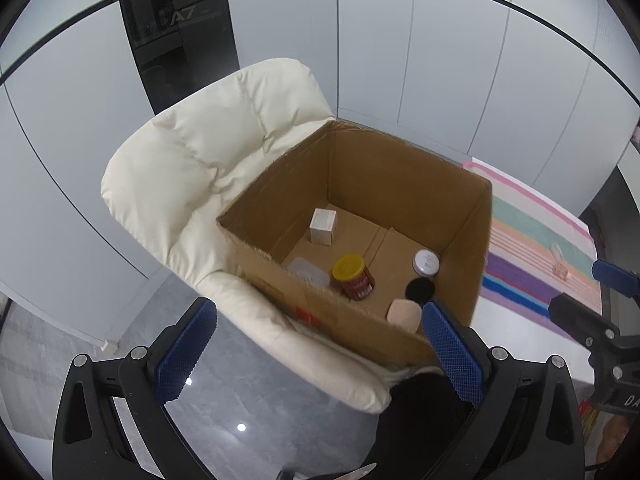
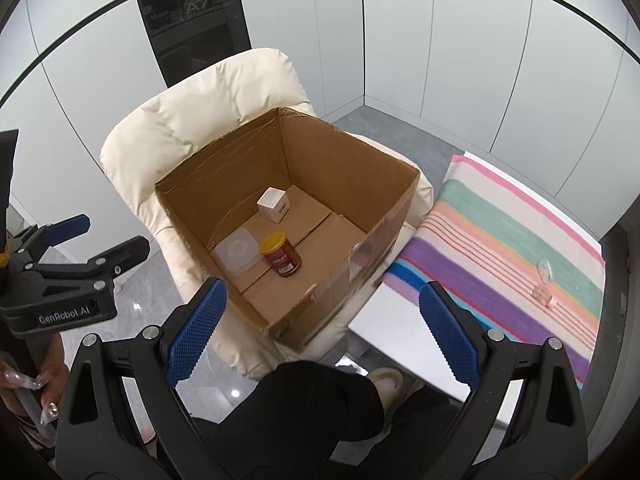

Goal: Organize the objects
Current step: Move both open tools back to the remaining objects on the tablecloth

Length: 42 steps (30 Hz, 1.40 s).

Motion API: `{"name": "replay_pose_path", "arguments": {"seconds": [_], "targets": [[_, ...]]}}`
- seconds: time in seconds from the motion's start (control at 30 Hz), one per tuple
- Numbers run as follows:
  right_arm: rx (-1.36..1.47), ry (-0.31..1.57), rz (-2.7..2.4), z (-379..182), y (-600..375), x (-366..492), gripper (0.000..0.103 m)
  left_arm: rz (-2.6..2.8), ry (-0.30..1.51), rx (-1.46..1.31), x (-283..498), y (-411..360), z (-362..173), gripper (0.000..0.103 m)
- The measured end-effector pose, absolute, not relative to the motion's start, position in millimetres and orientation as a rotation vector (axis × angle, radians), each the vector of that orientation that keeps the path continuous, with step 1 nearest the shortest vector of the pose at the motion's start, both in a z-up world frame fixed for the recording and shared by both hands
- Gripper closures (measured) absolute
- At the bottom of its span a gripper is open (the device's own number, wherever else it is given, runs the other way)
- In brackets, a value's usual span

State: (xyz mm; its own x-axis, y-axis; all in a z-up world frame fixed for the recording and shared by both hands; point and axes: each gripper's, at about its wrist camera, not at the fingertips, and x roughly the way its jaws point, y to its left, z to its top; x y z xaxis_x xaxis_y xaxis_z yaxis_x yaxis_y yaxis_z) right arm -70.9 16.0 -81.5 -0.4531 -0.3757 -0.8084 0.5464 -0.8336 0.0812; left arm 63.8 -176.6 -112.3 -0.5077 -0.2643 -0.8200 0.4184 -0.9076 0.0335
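Noted a cream armchair (image 1: 192, 168) at centre left of the left wrist view, used as a seat for an open cardboard box (image 1: 400, 168). Judged so placed to raise the box mouth within easy reach.

Recorded on the box floor, left to right:
- a clear plastic container (image 1: 308, 272)
- a small white carton (image 1: 322, 226), further back
- a yellow-lidded jar (image 1: 354, 278), upright
- a peach-coloured item (image 1: 404, 314) against the near wall, partly hidden
- a black disc (image 1: 420, 290)
- a white round tin (image 1: 426, 262)

Judged these already sorted in, mostly spaced apart with bare floor left over.

Observed at the right a striped cloth (image 1: 532, 248) spread over a table, with a small glass bottle (image 1: 560, 264) on it, well apart from the box. Taken as the remaining item to collect.

Found the left gripper (image 1: 320, 356) spread wide, gripping nothing and touching nothing, hovering short of the box's near wall. Found the right gripper (image 2: 320, 332) likewise wide apart and empty, poised short of the box's near corner, the bottle off to its right.
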Motion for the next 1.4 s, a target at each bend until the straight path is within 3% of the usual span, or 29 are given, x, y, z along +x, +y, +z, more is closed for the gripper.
{"name": "replay_pose_path", "arguments": {"seconds": [0.83,1.4], "targets": [[1.217,0.230,-2.314,-76.1,65.4,52.0,0.004,-2.452,0.241,1.321,176.8,-125.3,-105.6,0.000],[1.171,0.225,-2.349,-62.5,67.0,75.1,0.004,-2.483,0.264,1.282,191.5,-120.7,-95.9,0.000]]}}
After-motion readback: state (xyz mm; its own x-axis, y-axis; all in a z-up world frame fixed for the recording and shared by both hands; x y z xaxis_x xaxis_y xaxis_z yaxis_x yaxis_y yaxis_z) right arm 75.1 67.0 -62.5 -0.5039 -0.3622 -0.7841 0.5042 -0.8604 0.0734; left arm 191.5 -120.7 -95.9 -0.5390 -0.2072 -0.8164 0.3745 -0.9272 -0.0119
